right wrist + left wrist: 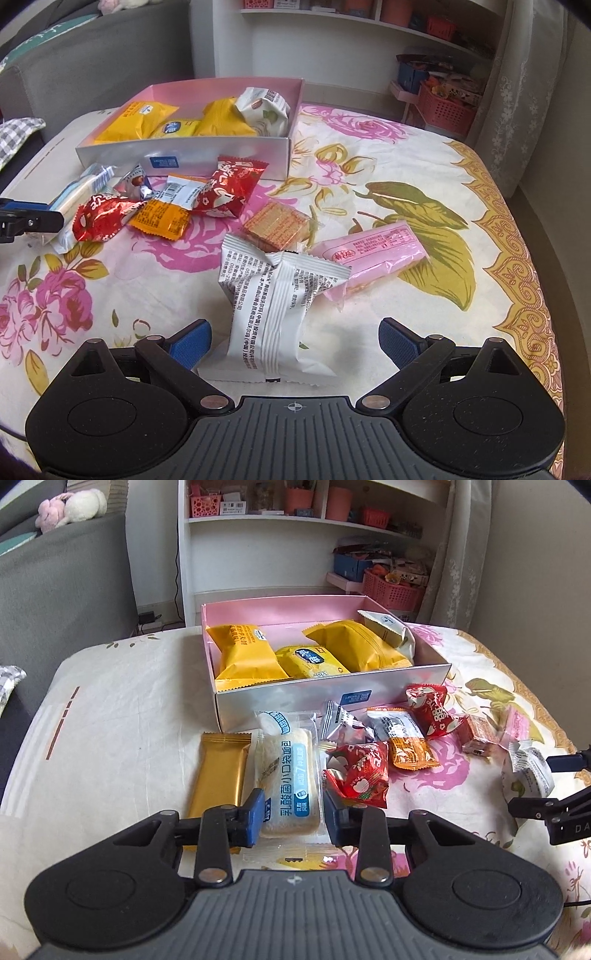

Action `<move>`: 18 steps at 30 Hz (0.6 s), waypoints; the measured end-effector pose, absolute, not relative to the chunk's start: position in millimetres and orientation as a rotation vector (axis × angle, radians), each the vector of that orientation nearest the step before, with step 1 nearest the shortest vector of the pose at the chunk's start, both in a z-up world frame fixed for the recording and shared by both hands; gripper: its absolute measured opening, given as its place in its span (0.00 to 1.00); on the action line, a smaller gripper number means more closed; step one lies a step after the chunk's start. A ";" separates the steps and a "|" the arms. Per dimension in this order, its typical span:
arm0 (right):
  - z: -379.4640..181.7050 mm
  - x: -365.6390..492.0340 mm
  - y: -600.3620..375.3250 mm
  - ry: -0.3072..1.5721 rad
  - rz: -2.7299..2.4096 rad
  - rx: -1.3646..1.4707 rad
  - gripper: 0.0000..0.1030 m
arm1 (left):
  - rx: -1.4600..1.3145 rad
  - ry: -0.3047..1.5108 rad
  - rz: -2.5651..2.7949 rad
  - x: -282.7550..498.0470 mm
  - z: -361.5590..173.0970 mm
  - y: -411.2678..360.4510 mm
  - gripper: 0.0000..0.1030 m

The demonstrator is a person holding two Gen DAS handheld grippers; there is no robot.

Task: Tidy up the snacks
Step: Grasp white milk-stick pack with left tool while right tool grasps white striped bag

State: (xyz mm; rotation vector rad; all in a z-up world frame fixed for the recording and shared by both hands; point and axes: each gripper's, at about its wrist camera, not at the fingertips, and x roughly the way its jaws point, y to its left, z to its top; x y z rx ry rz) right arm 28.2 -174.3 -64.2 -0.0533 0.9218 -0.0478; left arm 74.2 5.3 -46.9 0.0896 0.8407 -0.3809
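Note:
A pink-lined box [406, 677] [288, 147] on the bed holds several yellow snack packs [245, 653] [136, 120] and a white one [264, 107]. My left gripper [293, 814] is shut on a white bread pack [291, 779] with blue print, which lies on the sheet. My right gripper [295, 341] is open, its jaws either side of a white snack packet [275, 314] without touching it. A gold bar [218, 775], red packets [360, 771] [229, 192], an orange packet [162, 216], a wafer [275, 225] and a pink bar [373, 258] lie loose.
The floral bedsheet [406, 177] covers the bed. A grey sofa [62, 590] stands at the left. A white shelf [303, 520] and pink baskets [393, 590] stand behind. My right gripper shows at the right edge of the left wrist view [554, 812].

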 end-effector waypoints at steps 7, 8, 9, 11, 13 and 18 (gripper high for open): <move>-63.6 29.4 -173.8 0.930 -0.053 -0.035 0.89 | 0.108 0.835 -0.381 79.4 -52.9 0.0 0.39; -64.1 29.8 -173.6 0.931 -0.056 -0.035 0.88 | 0.111 0.837 -0.377 81.0 -54.2 -0.6 0.39; -64.7 30.4 -173.3 0.934 -0.056 -0.035 0.85 | 0.110 0.842 -0.372 82.8 -55.7 -0.7 0.39; -66.2 31.8 -173.7 0.939 -0.052 -0.022 0.79 | 0.113 0.836 -0.360 84.9 -57.2 -1.7 0.39; -66.4 33.2 -174.4 0.945 -0.043 -0.002 0.69 | 0.109 0.838 -0.356 86.5 -57.4 -1.6 0.40; -63.6 35.1 -171.9 0.950 -0.022 0.023 0.35 | 0.115 0.833 -0.354 85.0 -53.7 -0.6 0.26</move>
